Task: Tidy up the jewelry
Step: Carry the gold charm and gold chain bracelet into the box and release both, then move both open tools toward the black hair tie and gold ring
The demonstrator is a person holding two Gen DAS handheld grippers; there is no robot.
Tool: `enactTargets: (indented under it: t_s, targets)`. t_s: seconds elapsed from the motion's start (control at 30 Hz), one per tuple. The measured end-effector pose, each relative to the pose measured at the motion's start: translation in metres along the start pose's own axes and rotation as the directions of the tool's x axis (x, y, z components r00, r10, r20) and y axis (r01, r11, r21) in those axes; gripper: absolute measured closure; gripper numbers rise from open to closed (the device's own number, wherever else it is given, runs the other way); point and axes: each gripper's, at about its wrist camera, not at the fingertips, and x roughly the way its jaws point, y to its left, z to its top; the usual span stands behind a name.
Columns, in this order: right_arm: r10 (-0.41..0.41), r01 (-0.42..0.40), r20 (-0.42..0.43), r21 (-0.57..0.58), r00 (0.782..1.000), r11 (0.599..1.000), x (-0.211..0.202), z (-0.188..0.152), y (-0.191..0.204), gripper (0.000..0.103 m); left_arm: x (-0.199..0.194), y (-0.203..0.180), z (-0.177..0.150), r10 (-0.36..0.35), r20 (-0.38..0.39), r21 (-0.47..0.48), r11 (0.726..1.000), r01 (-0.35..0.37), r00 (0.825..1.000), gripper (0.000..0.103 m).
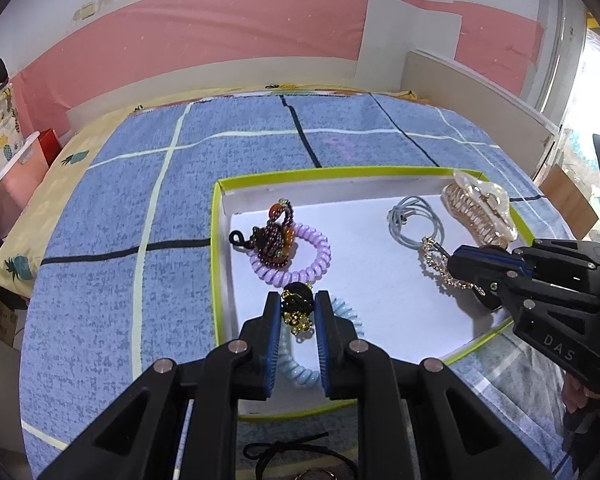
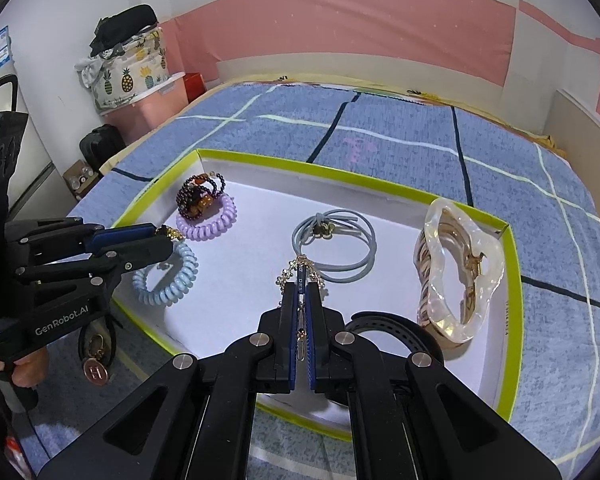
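The left gripper (image 1: 297,312), nearest the lens, has its fingers clamped on a black-and-gold charm (image 1: 296,306), holding it over the pale blue coil tie (image 1: 300,364) at the near left of the green-rimmed tray (image 1: 220,264). Behind it a lilac coil tie (image 1: 300,256) carries a dark beaded bracelet (image 1: 274,236). Further right lies a grey elastic tie (image 2: 336,240). In front of that, the right gripper (image 2: 301,294) is closed tight on a gold chain (image 2: 300,272), which dangles from the tips just above the white tray floor. At the far right a pearly claw clip (image 2: 456,276) rests inside the tray. All sits on a blue checked blanket (image 1: 140,208).
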Motion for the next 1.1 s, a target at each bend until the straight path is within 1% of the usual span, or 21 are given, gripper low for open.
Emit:
enactTargets:
  t_s: [0.17,0.2,0.27,0.3,0.57,0.87,1.1]
  targets:
    - [0.005,-0.005,-0.007,0.011,1.000,1.000,0.001,0.000,-0.002,0.099,0.000,0.000,0.001,-0.003,0.000,0.000,1.000,0.003,1.000,0.084]
    - [0.005,-0.005,-0.005,0.010,1.000,1.000,0.000,-0.001,-0.001,0.097,0.000,0.000,0.001,-0.006,0.001,0.001,1.000,0.006,1.000,0.084]
    - [0.007,-0.007,0.000,0.009,1.000,1.000,-0.001,-0.001,-0.001,0.089,0.000,0.001,0.001,-0.008,-0.003,-0.001,1.000,0.008,1.000,0.084]
    - [0.009,-0.009,0.004,0.010,1.000,1.000,-0.003,0.000,-0.001,0.089,0.000,0.001,0.000,-0.010,-0.002,-0.002,1.000,0.010,1.000,0.084]
    - [-0.002,0.001,0.041,0.027,0.999,1.000,-0.027,-0.004,0.002,0.089,-0.021,0.002,-0.006,-0.020,0.030,-0.012,1.000,0.020,0.999,0.082]
    - [-0.012,0.009,0.091,0.036,0.996,0.999,-0.070,-0.024,0.010,0.088,-0.065,0.004,-0.025,-0.021,0.093,-0.037,0.999,0.025,0.995,0.082]
    - [-0.003,-0.002,0.127,0.039,0.992,0.999,-0.099,-0.043,0.020,0.088,-0.092,0.001,-0.043,-0.020,0.120,-0.044,0.999,0.025,0.993,0.082]
